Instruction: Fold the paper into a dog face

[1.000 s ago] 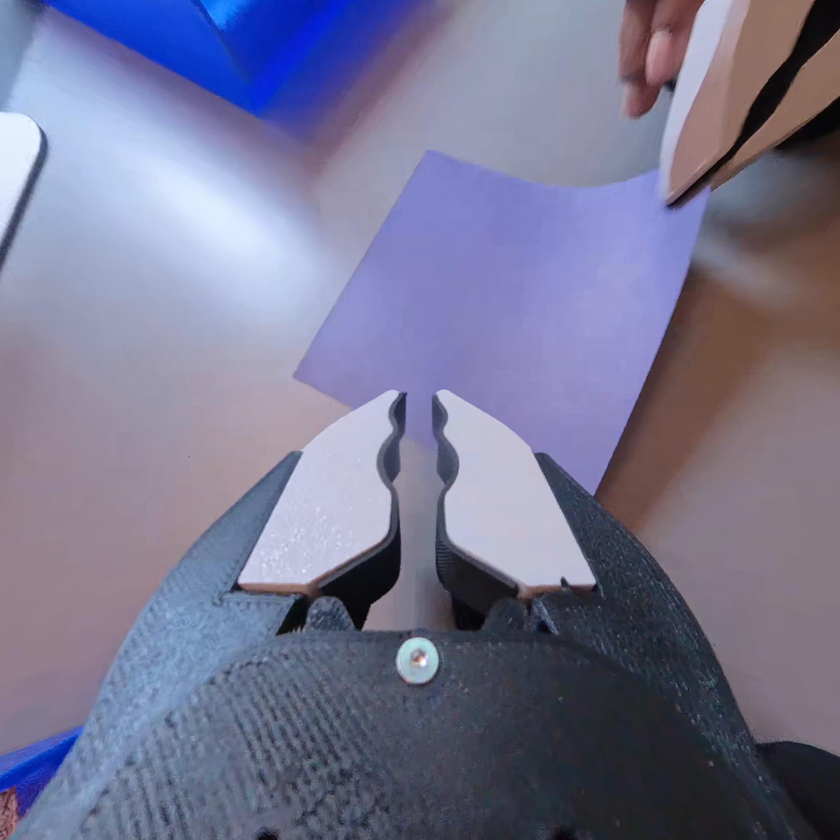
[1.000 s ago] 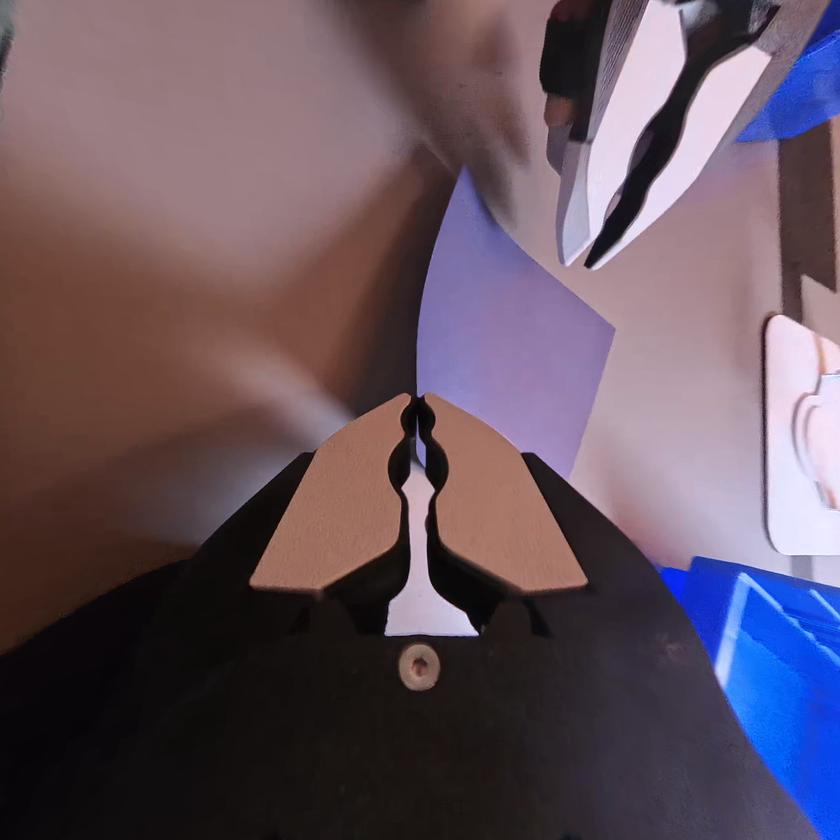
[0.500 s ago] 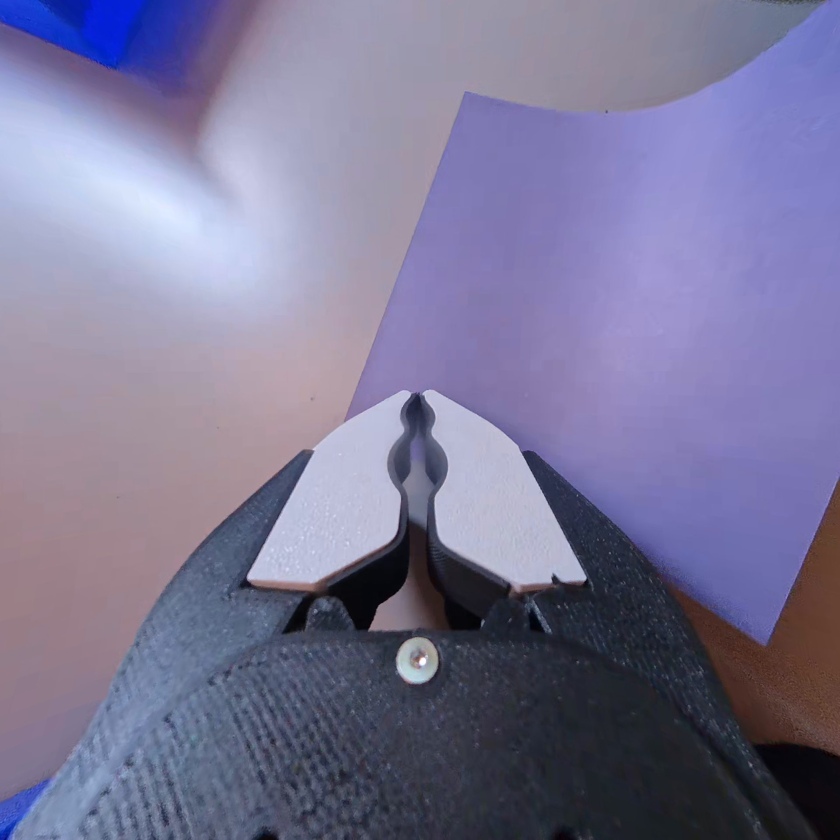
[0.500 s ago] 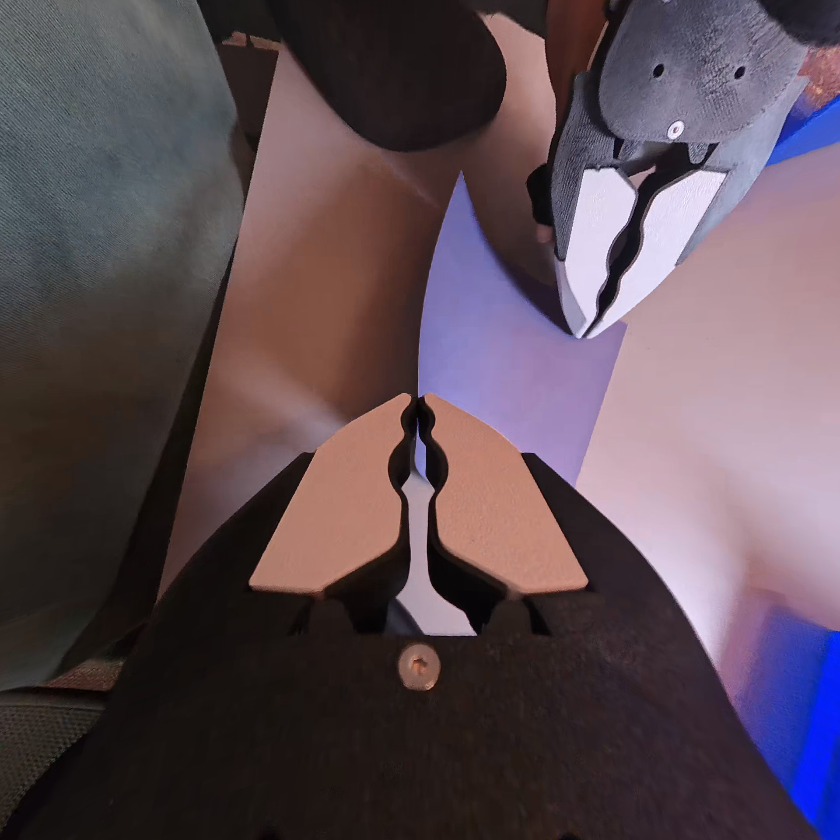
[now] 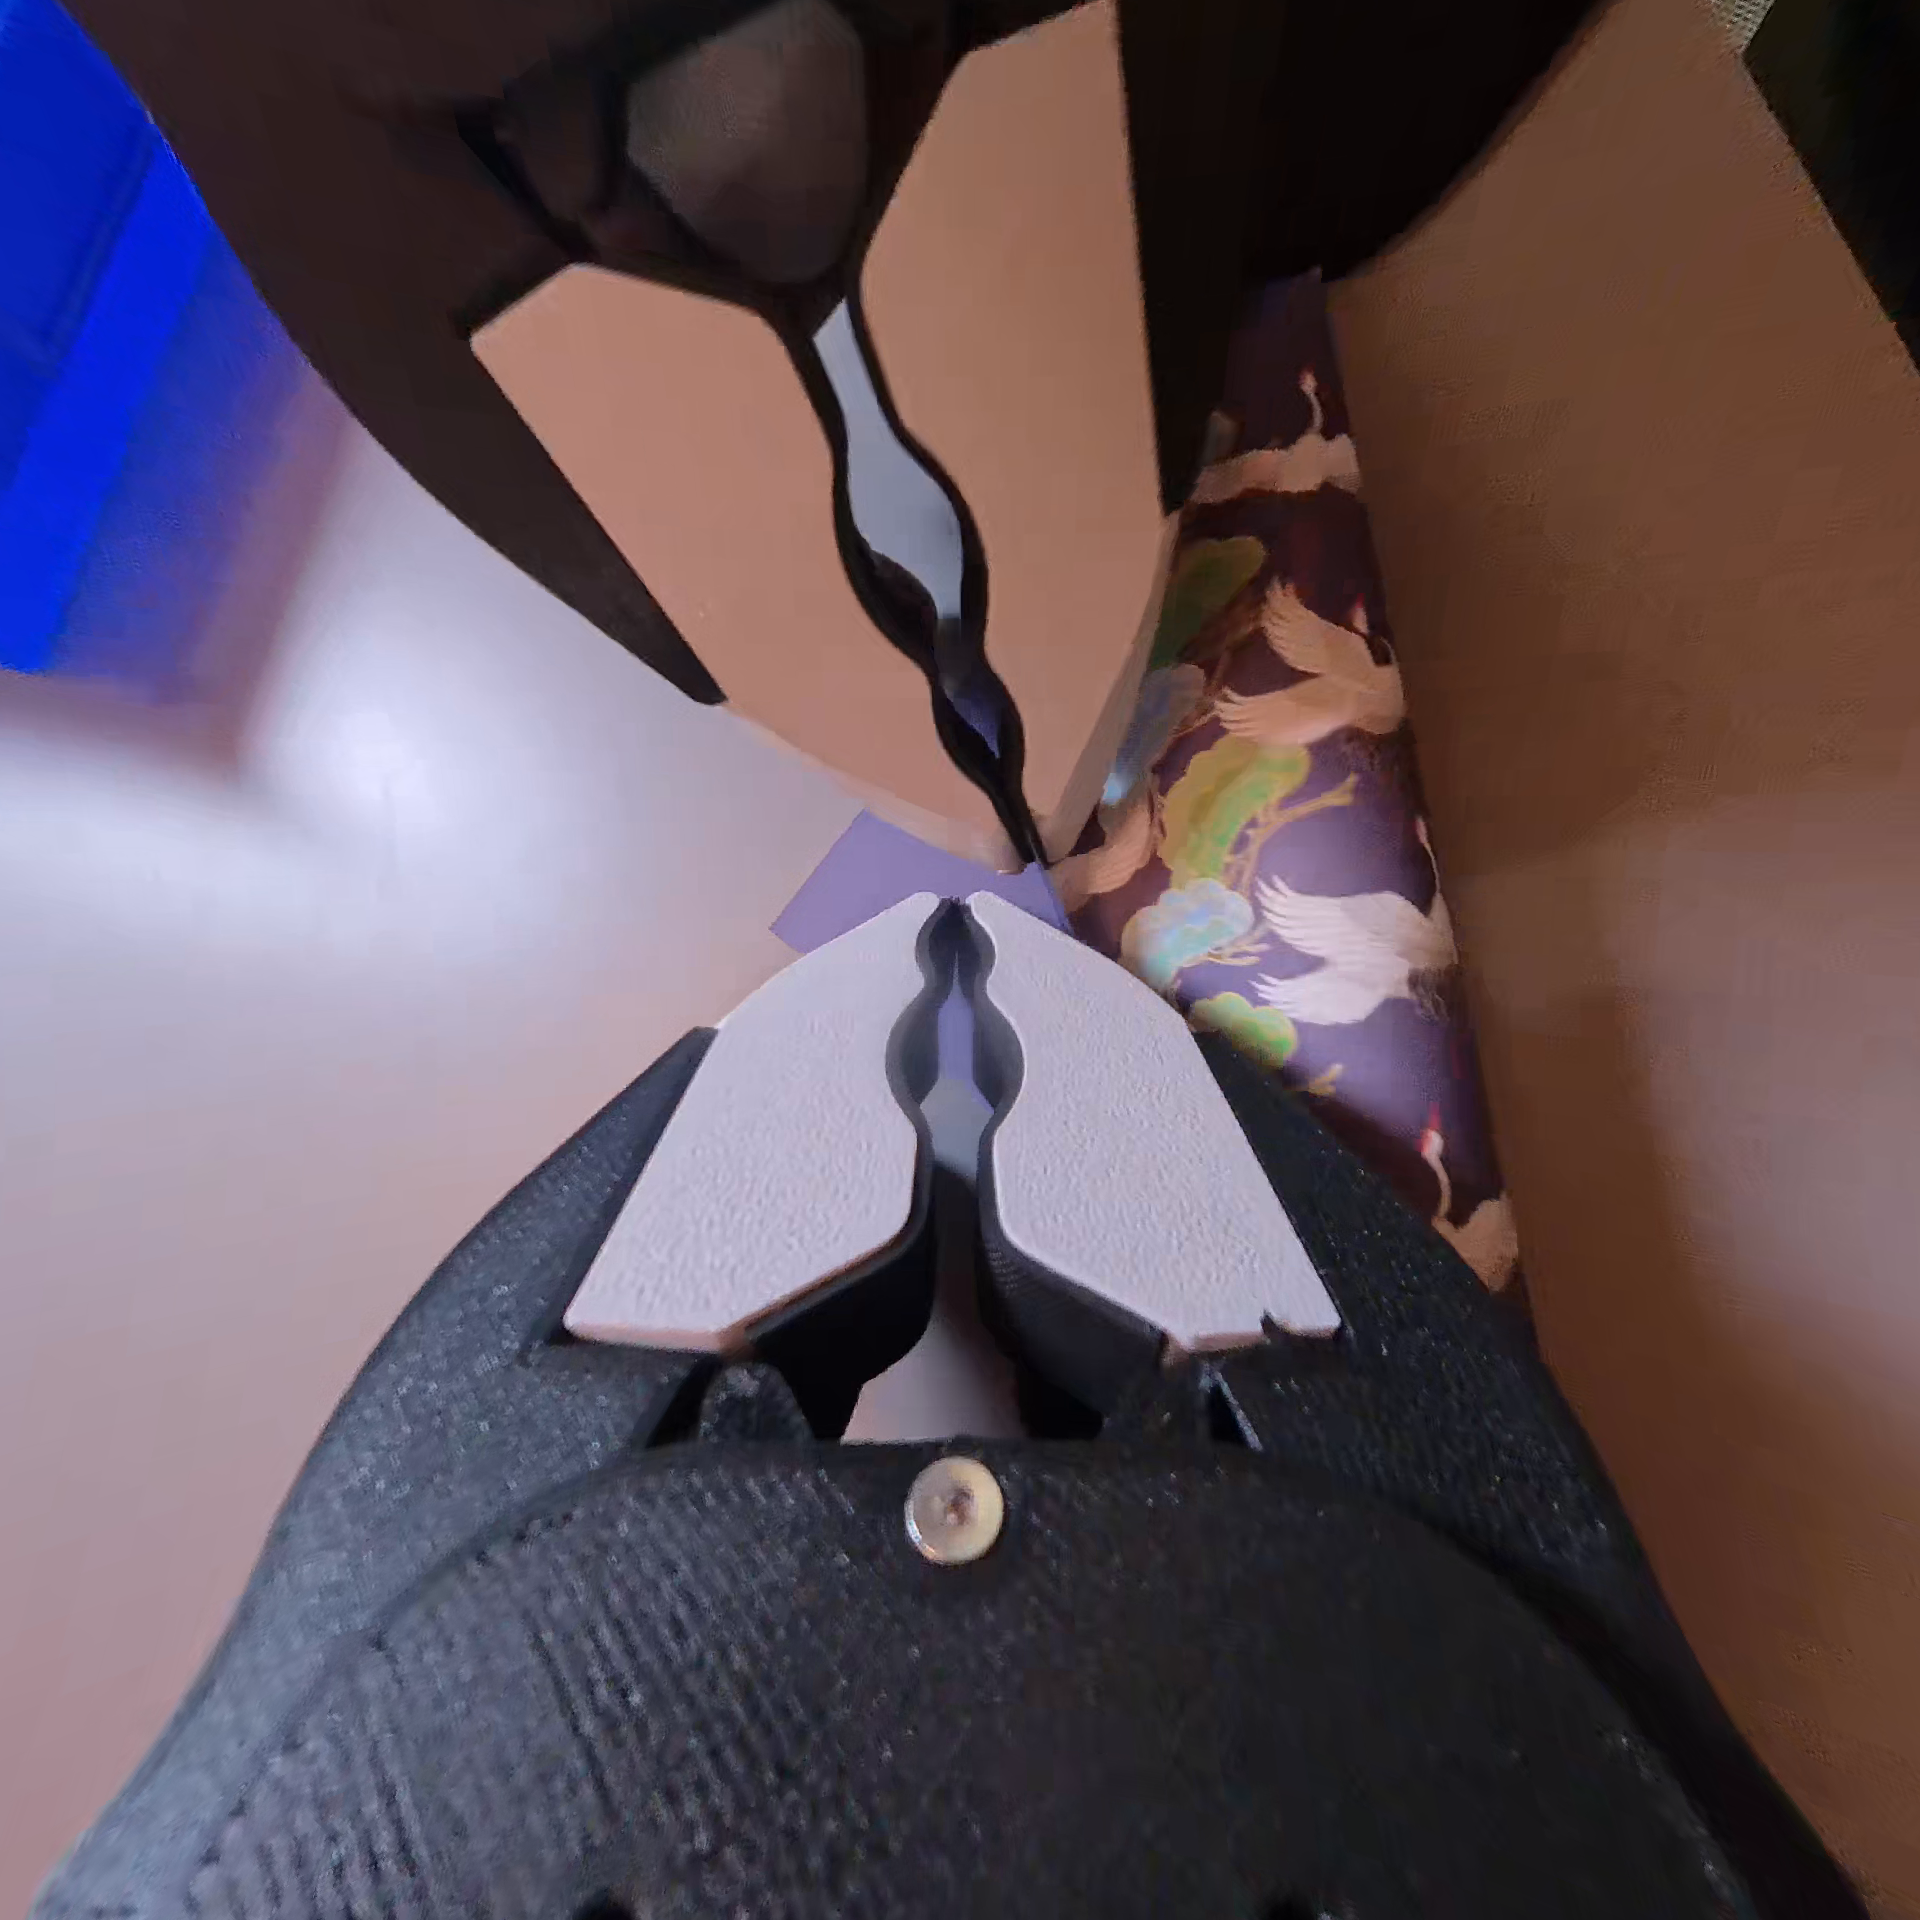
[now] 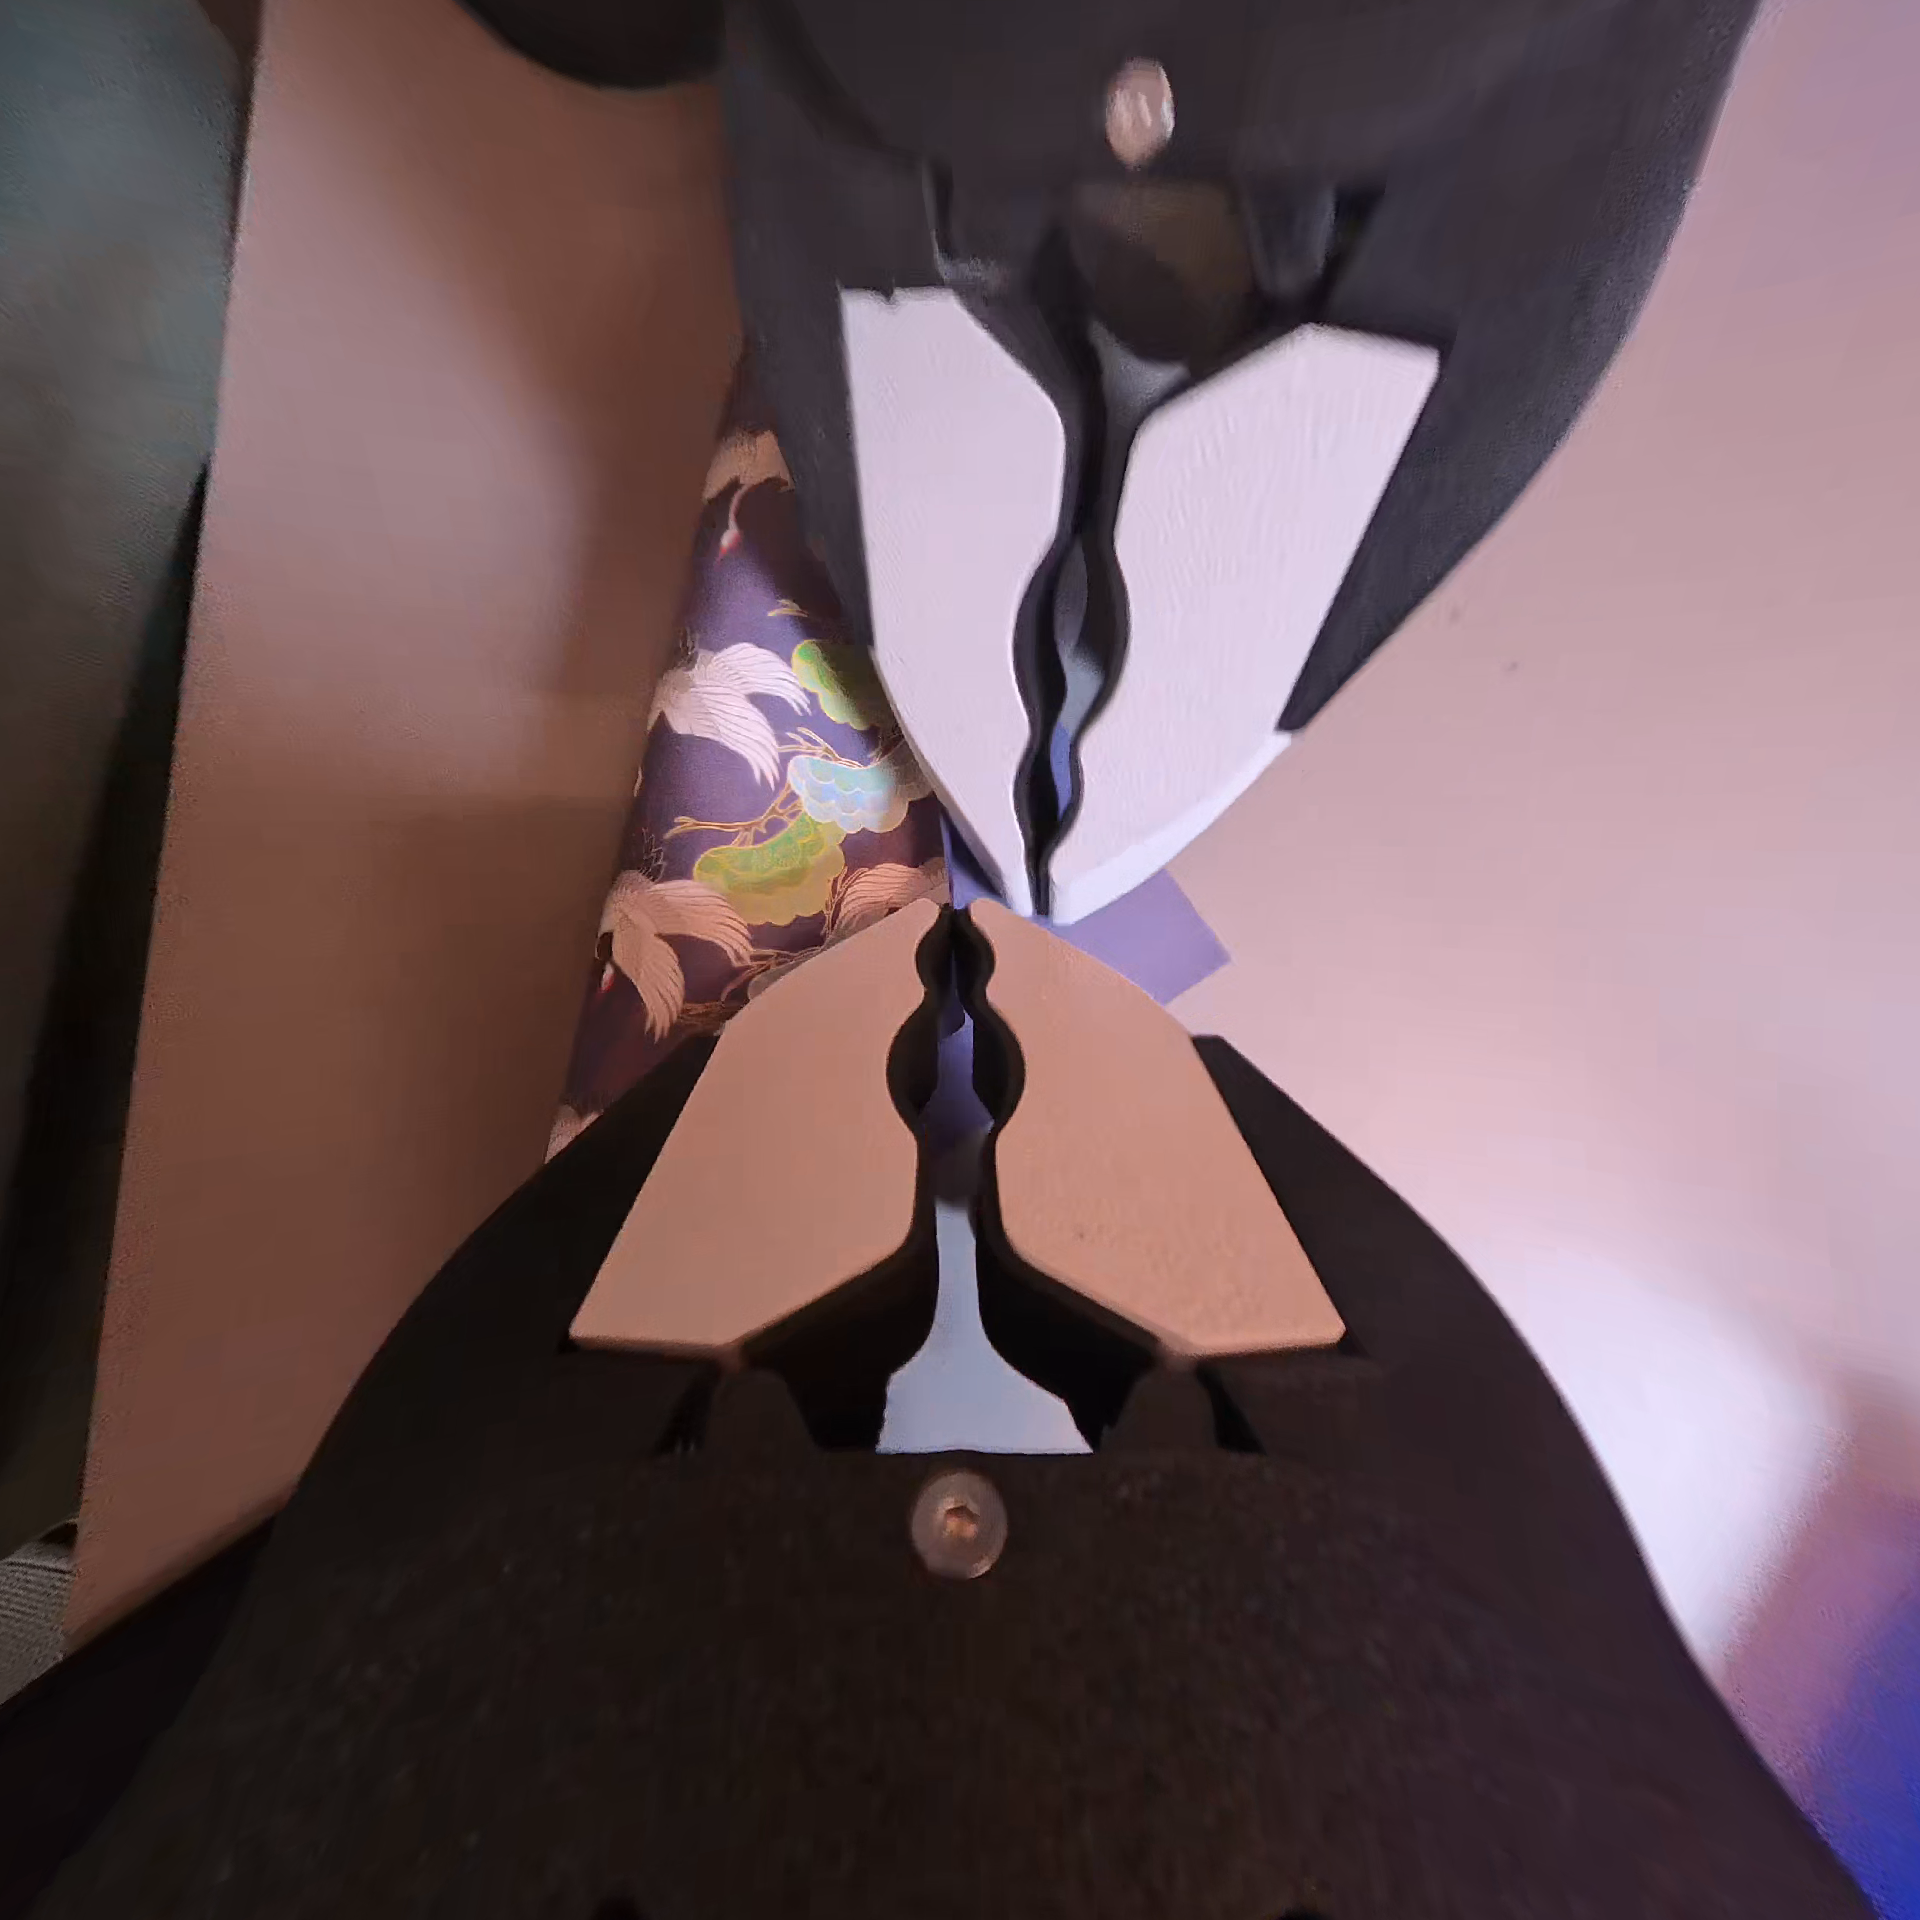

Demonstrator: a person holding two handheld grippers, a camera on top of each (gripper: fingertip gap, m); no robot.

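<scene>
Paper (image 5: 883, 883) pinched at two corners brought tip to tip, patterned face (image 5: 1299, 883) bowing out beside both jaws. Left gripper (image 5: 958, 914) and right gripper (image 6: 961, 920) clamped tight on it. First diagonal fold, apparently. Next: align edges, lower, press crease.

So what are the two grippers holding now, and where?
Both grippers, left and right, are shut on the paper, each at a corner, tips nearly touching.
</scene>
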